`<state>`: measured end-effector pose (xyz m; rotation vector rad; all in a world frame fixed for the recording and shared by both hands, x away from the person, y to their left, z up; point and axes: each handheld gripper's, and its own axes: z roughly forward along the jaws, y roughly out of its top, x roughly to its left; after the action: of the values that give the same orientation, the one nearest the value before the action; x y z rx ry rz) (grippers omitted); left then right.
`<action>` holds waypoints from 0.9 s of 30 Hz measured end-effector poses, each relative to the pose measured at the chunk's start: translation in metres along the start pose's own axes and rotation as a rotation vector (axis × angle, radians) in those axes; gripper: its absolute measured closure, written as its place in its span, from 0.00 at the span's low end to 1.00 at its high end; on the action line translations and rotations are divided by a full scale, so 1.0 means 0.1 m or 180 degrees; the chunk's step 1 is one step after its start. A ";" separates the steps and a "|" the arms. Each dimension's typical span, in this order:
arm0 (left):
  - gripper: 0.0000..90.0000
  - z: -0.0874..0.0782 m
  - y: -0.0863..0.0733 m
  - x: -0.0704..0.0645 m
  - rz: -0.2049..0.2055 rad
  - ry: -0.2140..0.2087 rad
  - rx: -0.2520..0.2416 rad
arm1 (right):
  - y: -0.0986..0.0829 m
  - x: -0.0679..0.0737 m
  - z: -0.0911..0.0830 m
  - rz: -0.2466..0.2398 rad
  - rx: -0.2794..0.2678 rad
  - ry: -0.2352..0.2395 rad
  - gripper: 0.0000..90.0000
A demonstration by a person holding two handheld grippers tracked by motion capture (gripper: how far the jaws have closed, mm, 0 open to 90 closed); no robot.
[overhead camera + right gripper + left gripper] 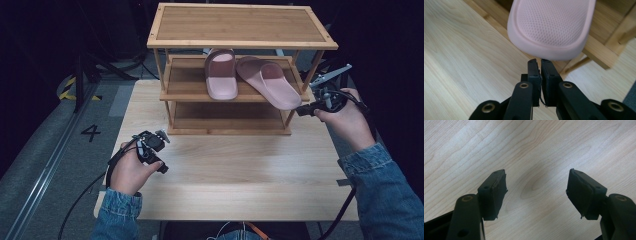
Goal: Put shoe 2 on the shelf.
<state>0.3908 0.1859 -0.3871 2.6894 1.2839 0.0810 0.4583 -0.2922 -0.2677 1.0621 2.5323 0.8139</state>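
Two pink slippers lie on the middle shelf of a bamboo rack (240, 44). The left slipper (221, 74) lies straight. The right slipper (270, 82) is angled, its heel (551, 32) sticking out past the shelf's front right corner. My right gripper (303, 110) is shut with its tips just below and in front of that heel (540, 61), holding nothing. My left gripper (162, 136) hovers over the bare table at the front left, jaws wide apart (536, 187) with nothing between them.
The rack has a top shelf, a middle shelf and a low shelf (227, 117), and stands at the back of the light wooden table (235, 175). Grey floor with a painted "4" (91, 132) lies to the left.
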 end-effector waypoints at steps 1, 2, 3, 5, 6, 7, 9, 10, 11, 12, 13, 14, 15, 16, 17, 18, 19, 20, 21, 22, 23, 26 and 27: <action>0.36 0.00 0.00 0.00 0.0006 0.0002 -0.0002 | 0.02 0.01 0.02 -0.0004 -0.0003 0.0009 0.96; 0.36 0.00 0.00 0.00 0.0006 0.0002 -0.0002 | 0.02 0.01 0.02 -0.0004 -0.0003 0.0009 0.96; 0.36 0.00 0.00 0.00 0.0013 -0.0001 0.0001 | 0.07 0.03 0.06 -0.0029 -0.0024 0.0032 0.96; 0.36 0.00 0.00 0.00 0.0016 -0.0003 0.0002 | 0.12 0.05 0.10 -0.0033 -0.0038 0.0045 0.96; 0.36 0.00 0.00 0.00 0.0026 -0.0007 0.0007 | 0.14 0.06 0.12 -0.0038 -0.0056 0.0047 0.96; 0.36 0.00 0.00 0.00 0.0029 -0.0010 0.0007 | 0.16 0.07 0.14 -0.0037 -0.0072 0.0056 0.96; 0.36 0.01 0.00 0.00 0.0012 -0.0016 0.0003 | 0.19 0.08 0.17 -0.0047 -0.0083 0.0061 0.96; 0.36 0.01 0.00 0.00 0.0004 -0.0015 -0.0001 | 0.22 0.11 0.20 -0.0060 -0.0102 0.0070 0.96; 0.36 0.01 0.00 0.00 -0.0010 -0.0013 -0.0005 | 0.25 0.13 0.22 -0.0082 -0.0122 0.0080 0.96; 0.36 0.01 0.00 0.00 -0.0017 -0.0012 -0.0002 | 0.28 0.14 0.24 -0.0093 -0.0134 0.0099 0.96; 0.36 0.01 0.00 0.01 -0.0018 -0.0008 0.0011 | 0.31 0.17 0.27 -0.0115 -0.0145 0.0098 0.96; 0.36 0.01 -0.01 0.01 -0.0018 -0.0006 -0.0009 | 0.34 0.19 0.30 -0.0129 -0.0140 0.0078 0.96; 0.36 0.01 -0.01 0.01 -0.0019 -0.0005 -0.0009 | 0.38 0.22 0.33 -0.0142 -0.0140 0.0075 0.96; 0.36 0.01 -0.01 0.01 -0.0019 -0.0003 -0.0010 | 0.41 0.24 0.35 -0.0159 -0.0145 0.0074 0.96; 0.36 0.01 -0.01 0.01 -0.0012 -0.0002 -0.0006 | 0.44 0.26 0.38 -0.0196 -0.0164 0.0070 0.96; 0.36 0.01 -0.01 0.01 -0.0012 -0.0002 -0.0006 | 0.44 0.26 0.38 -0.0196 -0.0164 0.0070 0.96; 0.36 0.02 -0.01 0.02 -0.0008 -0.0001 -0.0003 | 0.50 0.30 0.43 -0.0198 -0.0172 0.0115 0.96; 0.36 0.02 -0.01 0.02 -0.0006 -0.0004 -0.0003 | 0.50 0.30 0.43 -0.0198 -0.0172 0.0115 0.96; 0.36 0.02 -0.01 0.01 -0.0006 -0.0006 -0.0004 | 0.53 0.34 0.45 -0.0217 -0.0171 0.0142 0.96; 0.36 0.01 -0.01 0.01 -0.0006 -0.0009 -0.0002 | 0.54 0.36 0.45 -0.0233 -0.0173 0.0145 0.96; 0.36 0.01 -0.01 0.01 0.0005 -0.0009 -0.0012 | 0.54 0.36 0.45 -0.0233 -0.0173 0.0145 0.96; 0.36 -0.02 -0.02 0.01 0.0029 -0.0008 -0.0031 | 0.52 0.34 0.34 -0.0200 -0.0286 0.0135 0.96; 0.36 -0.02 -0.03 0.01 -0.0013 -0.0006 -0.0042 | 0.51 0.30 0.30 -0.0186 -0.0344 0.0098 0.96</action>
<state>0.3888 0.1885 -0.3858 2.6750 1.2835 0.0861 0.4793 -0.2299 -0.2624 0.9444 2.5003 0.9459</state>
